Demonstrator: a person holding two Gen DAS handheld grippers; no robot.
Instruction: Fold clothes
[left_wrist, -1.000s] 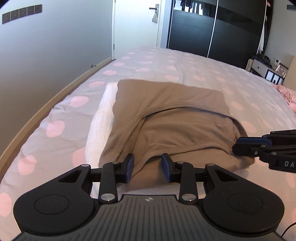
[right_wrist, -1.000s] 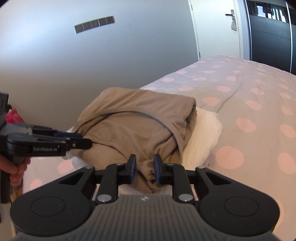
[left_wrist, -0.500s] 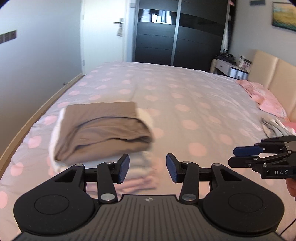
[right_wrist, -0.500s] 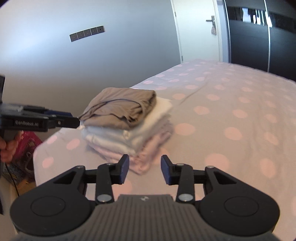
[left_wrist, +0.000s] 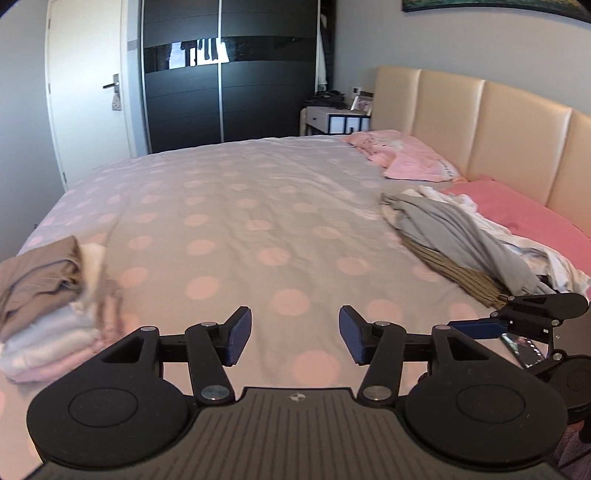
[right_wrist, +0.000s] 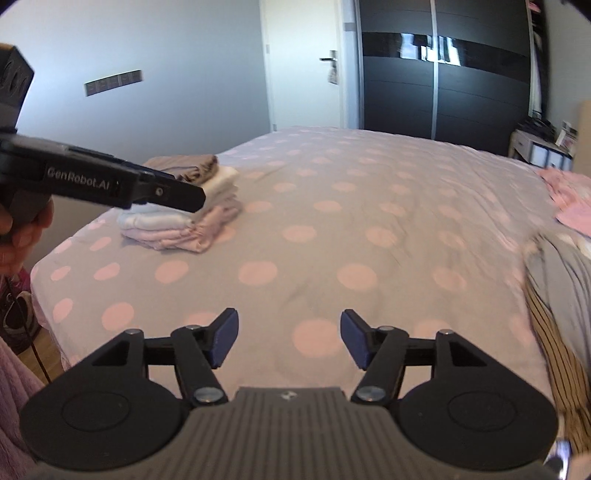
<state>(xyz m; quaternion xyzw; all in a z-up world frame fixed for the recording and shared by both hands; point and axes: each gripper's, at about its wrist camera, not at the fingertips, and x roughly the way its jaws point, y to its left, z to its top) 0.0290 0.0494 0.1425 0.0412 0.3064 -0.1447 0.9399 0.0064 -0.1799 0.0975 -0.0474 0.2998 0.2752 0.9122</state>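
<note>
Both the left gripper (left_wrist: 295, 334) and right gripper (right_wrist: 287, 338), jaws just opened and empty, hover over the grey pink-dotted bedspread (left_wrist: 258, 206), between the folded stack topped by a brown garment (right_wrist: 181, 206) at ten o'clock, set at the corner to keep working space free, and the unfolded heap of grey and striped clothes (left_wrist: 458, 243) at two o'clock.

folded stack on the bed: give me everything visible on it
The folded stack sits near the bed's foot corner on the polka-dot cover. Soft fabrics, layered: brown garment on top, then white, pale blue, pink at the bottom. Edges roughly aligned, folds facing the camera. Neither gripper touches it; the left gripper's finger only overlaps it in the right wrist view.
</note>
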